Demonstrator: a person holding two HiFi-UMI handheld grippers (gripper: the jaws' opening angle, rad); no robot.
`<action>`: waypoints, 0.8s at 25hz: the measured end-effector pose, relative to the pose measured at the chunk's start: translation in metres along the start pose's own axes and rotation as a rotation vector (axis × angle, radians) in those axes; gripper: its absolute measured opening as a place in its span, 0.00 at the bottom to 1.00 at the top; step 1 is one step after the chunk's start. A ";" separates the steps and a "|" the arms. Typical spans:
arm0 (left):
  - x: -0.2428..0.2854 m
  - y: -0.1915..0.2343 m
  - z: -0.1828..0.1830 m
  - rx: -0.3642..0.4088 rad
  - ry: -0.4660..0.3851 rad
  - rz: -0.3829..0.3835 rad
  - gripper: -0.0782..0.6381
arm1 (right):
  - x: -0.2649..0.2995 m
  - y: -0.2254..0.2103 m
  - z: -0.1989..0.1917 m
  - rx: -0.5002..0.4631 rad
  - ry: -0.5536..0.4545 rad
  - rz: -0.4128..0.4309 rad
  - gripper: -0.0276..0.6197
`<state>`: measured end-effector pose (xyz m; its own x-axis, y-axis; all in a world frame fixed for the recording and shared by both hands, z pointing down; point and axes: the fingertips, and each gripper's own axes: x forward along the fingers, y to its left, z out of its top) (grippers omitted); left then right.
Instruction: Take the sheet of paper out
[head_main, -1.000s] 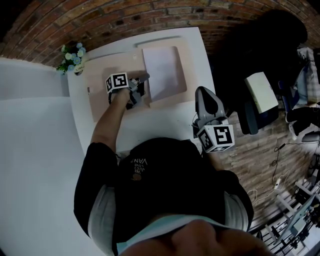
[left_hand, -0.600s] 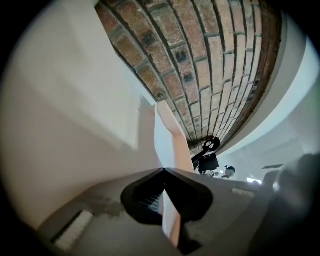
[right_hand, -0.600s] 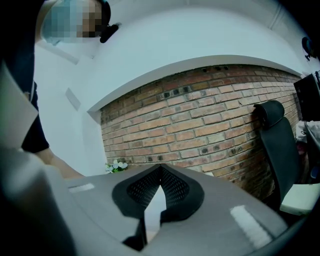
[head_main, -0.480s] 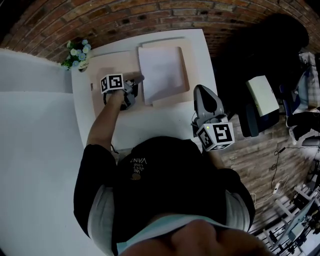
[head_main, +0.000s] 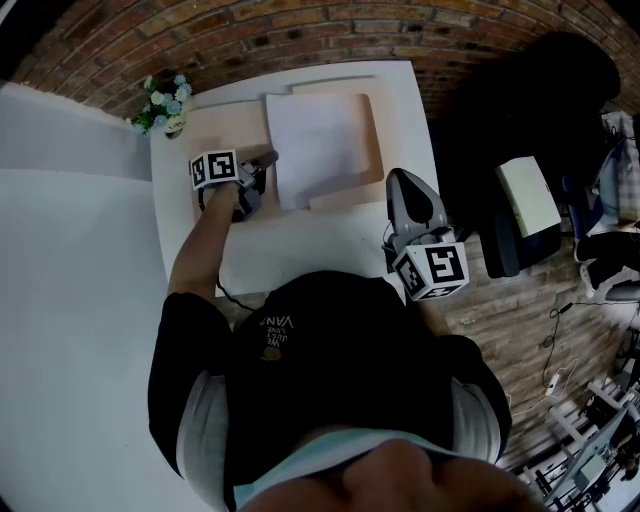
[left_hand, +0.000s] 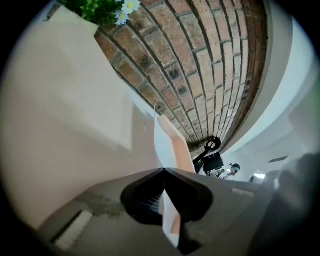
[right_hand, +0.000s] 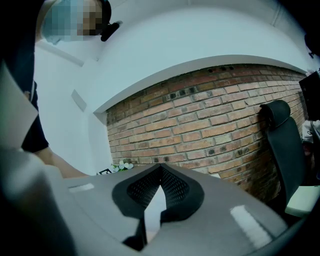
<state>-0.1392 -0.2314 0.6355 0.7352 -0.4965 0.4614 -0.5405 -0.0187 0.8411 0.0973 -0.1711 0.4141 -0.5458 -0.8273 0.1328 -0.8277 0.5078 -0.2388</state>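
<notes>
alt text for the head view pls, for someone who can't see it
Seen from above, a person's left gripper pinches the left edge of a white sheet of paper lying on a pink folder on a white table. The right gripper is held beside the table's near right corner; flowers stand at the far left corner.

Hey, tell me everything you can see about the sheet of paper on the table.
The sheet of paper is plain white, thin and rectangular, with no print that shows. It lies nearly flat across the right half of the open pink folder, slightly skewed to it. Its left edge is pinched in the shut left gripper; the left gripper view shows a white edge running up from between the closed jaws. Nothing else touches it.
</notes>
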 end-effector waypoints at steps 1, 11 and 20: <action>-0.002 -0.001 0.001 0.004 -0.002 0.001 0.11 | 0.000 0.001 0.000 0.000 -0.001 0.002 0.04; -0.026 -0.011 0.006 0.039 -0.028 0.004 0.11 | -0.001 0.014 0.001 0.008 -0.015 0.030 0.04; -0.061 -0.022 0.012 0.149 -0.032 0.042 0.11 | 0.002 0.034 0.002 0.008 -0.026 0.073 0.04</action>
<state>-0.1768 -0.2111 0.5857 0.6985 -0.5271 0.4841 -0.6269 -0.1244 0.7691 0.0679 -0.1561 0.4043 -0.6013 -0.7939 0.0898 -0.7845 0.5654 -0.2546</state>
